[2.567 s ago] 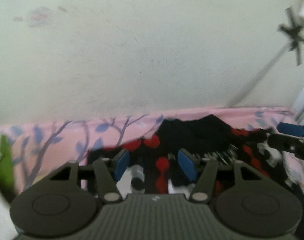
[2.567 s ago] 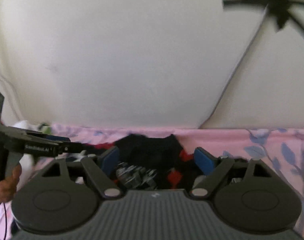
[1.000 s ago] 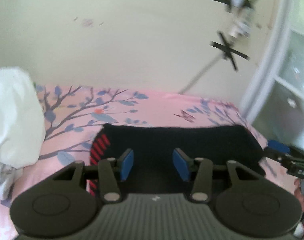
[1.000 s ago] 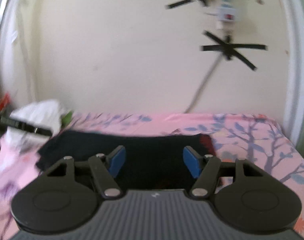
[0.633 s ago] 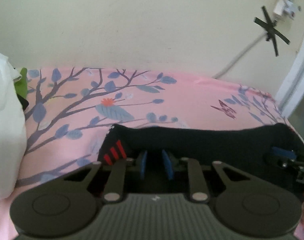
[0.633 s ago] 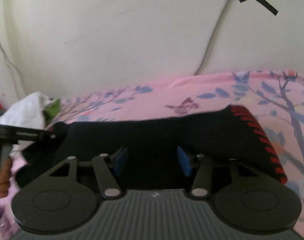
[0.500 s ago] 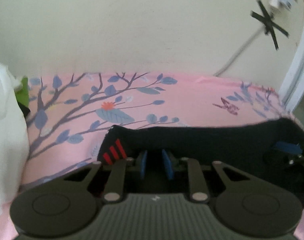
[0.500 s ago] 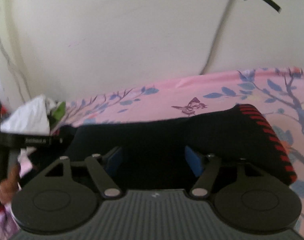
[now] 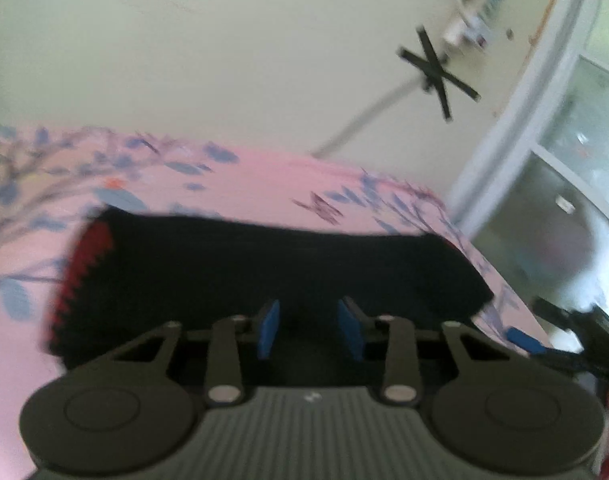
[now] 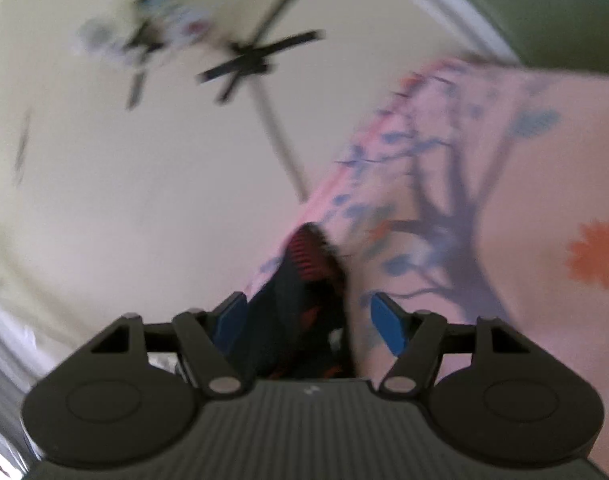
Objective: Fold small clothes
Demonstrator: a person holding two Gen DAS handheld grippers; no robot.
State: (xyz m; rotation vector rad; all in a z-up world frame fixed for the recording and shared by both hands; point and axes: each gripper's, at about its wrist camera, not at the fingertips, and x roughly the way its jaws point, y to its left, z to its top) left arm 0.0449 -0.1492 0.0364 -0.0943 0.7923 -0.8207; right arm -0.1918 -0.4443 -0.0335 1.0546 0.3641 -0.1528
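A cream wall (image 9: 232, 64) rises behind a bed covered in a pink sheet (image 9: 264, 176) printed with blue branches and leaves, the largest surfaces in both wrist views; the right wrist view is tilted and blurred, with the sheet (image 10: 524, 184) running up its right side. At the right edge of the left view stands a white-framed window (image 9: 560, 168). On the wall, a grey cable (image 9: 364, 120) is fixed with a black tape cross (image 9: 436, 72). Across the sheet lies a black garment (image 9: 264, 264), folded into a long band with a red-striped cuff (image 9: 80, 272) at its left end. The left gripper (image 9: 309, 330) hovers over the garment's near edge, its blue pads (image 9: 269, 328) set apart with only dark cloth showing behind the gap; nothing is pinched between them. The right gripper (image 10: 310, 318) points along the garment (image 10: 300, 320), fingers spread wide, the cloth with its red stripes (image 10: 308, 256) lying in the open gap and touching neither pad clearly. The right gripper's blue tip (image 9: 524, 340) also shows at the garment's right end in the left view.
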